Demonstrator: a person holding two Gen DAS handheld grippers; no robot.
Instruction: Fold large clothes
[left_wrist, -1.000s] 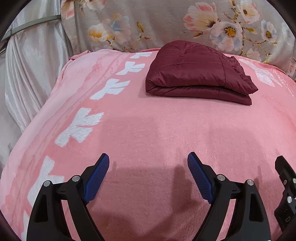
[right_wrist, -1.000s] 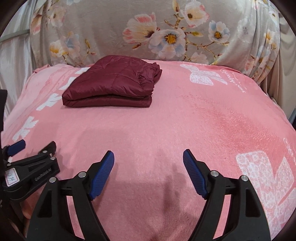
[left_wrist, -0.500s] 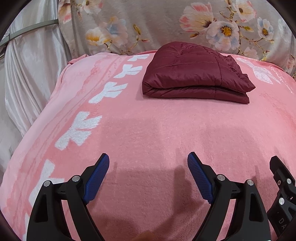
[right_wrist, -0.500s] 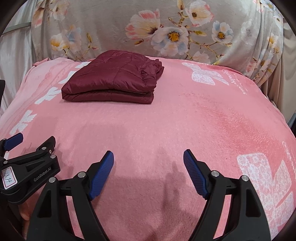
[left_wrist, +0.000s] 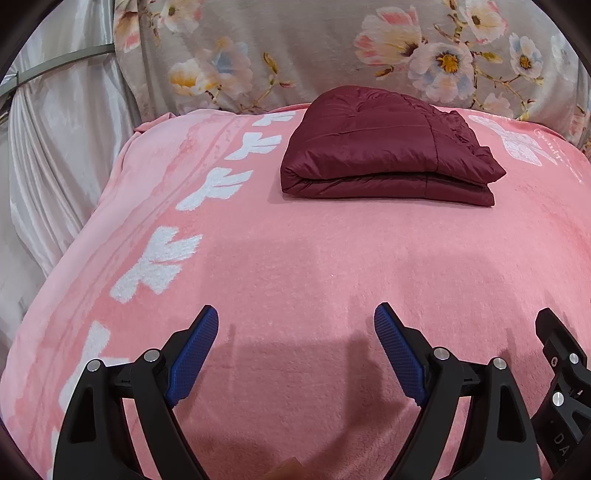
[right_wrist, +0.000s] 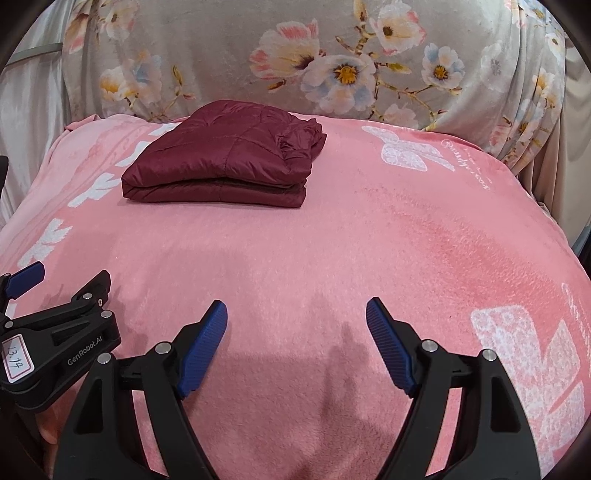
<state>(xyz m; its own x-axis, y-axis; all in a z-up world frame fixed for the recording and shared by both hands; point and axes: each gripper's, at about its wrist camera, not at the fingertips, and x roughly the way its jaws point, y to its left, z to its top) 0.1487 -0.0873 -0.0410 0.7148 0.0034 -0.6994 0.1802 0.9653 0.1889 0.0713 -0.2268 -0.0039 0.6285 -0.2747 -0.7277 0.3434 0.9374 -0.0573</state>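
Note:
A dark red quilted jacket (left_wrist: 384, 155) lies folded into a flat rectangular stack near the far end of the pink blanket (left_wrist: 295, 266); the right wrist view shows the jacket (right_wrist: 225, 162) at far left. My left gripper (left_wrist: 295, 317) hovers open over the near part of the blanket, nothing between its blue pads. My right gripper (right_wrist: 295, 310) is open too, over bare blanket, well short of the jacket. Both stand side by side, and each sees part of the other at the frame edge.
A grey floral cloth (left_wrist: 332, 55) covers the backrest behind the blanket. Pale satin drapery (left_wrist: 55, 147) hangs at the left. The blanket (right_wrist: 369, 240) carries white bow patterns and falls away at its left and right edges.
The jacket stack sits slightly lower and more to the left in the left wrist view than a second ago, a small shift of the camera. Both grippers stay open and in place.

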